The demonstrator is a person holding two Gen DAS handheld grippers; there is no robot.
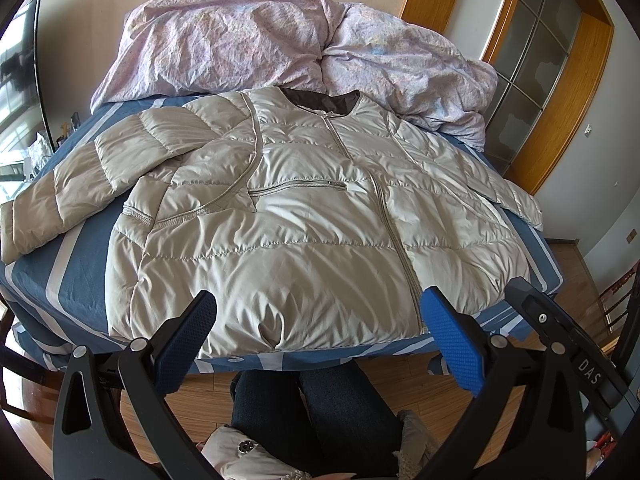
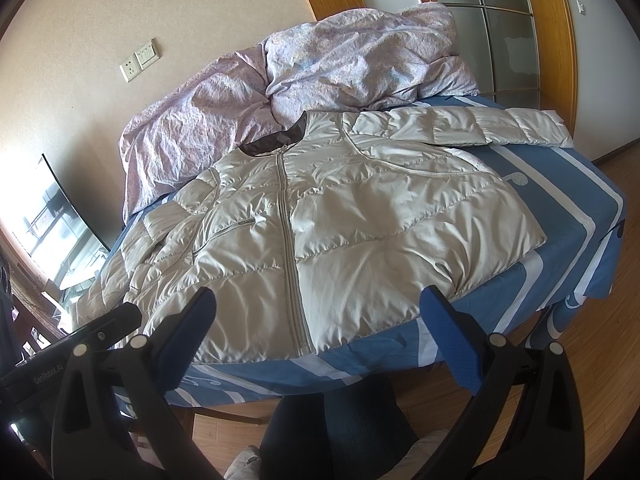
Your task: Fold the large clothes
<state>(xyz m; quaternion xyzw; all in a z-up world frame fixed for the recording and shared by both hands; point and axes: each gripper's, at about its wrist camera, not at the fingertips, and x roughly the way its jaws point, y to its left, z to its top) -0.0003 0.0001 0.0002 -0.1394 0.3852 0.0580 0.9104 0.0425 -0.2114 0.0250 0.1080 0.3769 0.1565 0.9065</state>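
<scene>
A beige quilted puffer jacket [image 1: 280, 208] lies front up and zipped on the bed, collar away from me, hem at the near edge. It also shows in the right wrist view [image 2: 340, 220]. Its left sleeve [image 1: 72, 188] stretches out to the left; its right sleeve [image 2: 500, 126] lies out to the right. My left gripper [image 1: 316, 320] is open and empty, held just above the hem. My right gripper [image 2: 318, 316] is open and empty, also above the hem near the zipper's lower end.
The bed has a blue and white sheet [image 1: 84, 276] [image 2: 560, 240]. A crumpled pink duvet [image 1: 280, 44] [image 2: 320, 68] is piled behind the jacket. A person's legs [image 1: 320, 412] stand on the wooden floor [image 2: 600, 360] at the bed's near edge. A wooden door frame [image 1: 560, 100] is at the right.
</scene>
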